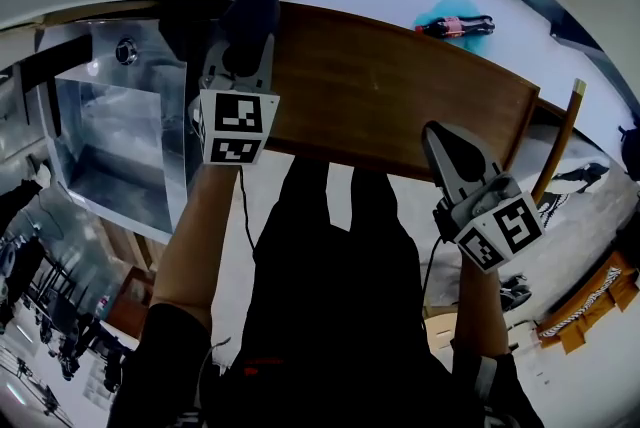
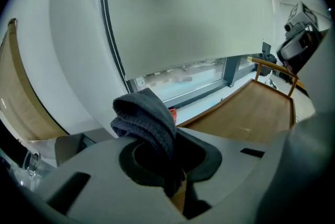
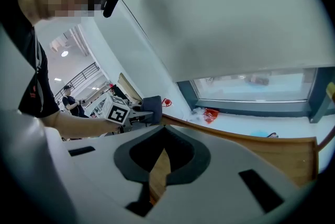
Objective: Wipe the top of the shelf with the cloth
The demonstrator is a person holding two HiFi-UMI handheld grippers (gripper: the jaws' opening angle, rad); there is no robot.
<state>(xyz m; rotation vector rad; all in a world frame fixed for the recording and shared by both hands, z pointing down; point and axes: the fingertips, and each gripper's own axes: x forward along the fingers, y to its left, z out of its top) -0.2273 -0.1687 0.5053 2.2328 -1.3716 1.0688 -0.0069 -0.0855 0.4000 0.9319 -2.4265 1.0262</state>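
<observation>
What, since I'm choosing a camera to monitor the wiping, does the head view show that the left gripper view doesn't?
Head view only: the bottle beyond the shelf, and the person's legs. Left gripper view only: the window and its blind. Both: the dark cloth clamped in the fingers of the left gripper, and the wooden shelf top.

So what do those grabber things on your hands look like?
Both the left gripper and right gripper are light grey with dark-lined pointed jaws. Each carries a white cube printed with black square markers and trails a thin black cable. The shirt is black.
</observation>
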